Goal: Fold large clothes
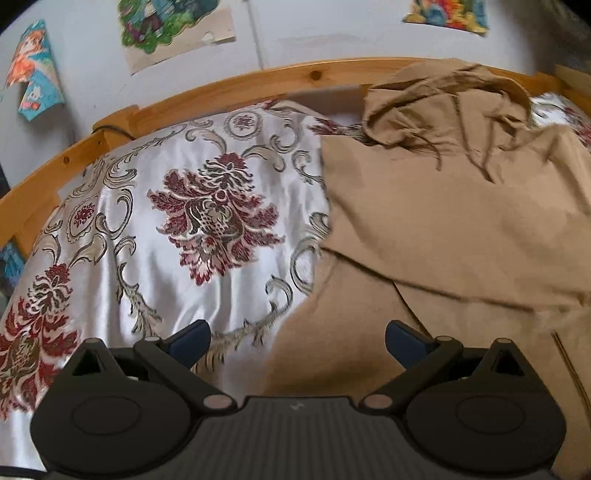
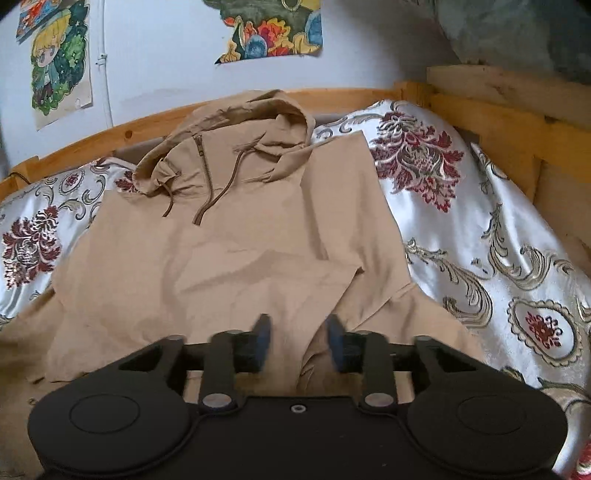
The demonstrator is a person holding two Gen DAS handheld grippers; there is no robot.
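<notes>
A tan hooded sweatshirt (image 2: 229, 258) lies spread on a bed, hood (image 2: 243, 122) toward the wall, with a short zip and drawstrings at the neck. Its sides are folded in over the body. In the left wrist view it fills the right half (image 1: 454, 221). My left gripper (image 1: 297, 341) is wide open and empty above the sweatshirt's left edge. My right gripper (image 2: 297, 341) is open with a narrower gap, empty, over the lower middle of the sweatshirt.
The bed has a shiny white cover with red floral patterns (image 1: 207, 221), also seen in the right wrist view (image 2: 480, 240). A wooden bed frame (image 1: 229, 88) runs along the back and right side (image 2: 498, 122). Posters hang on the wall (image 2: 273, 29).
</notes>
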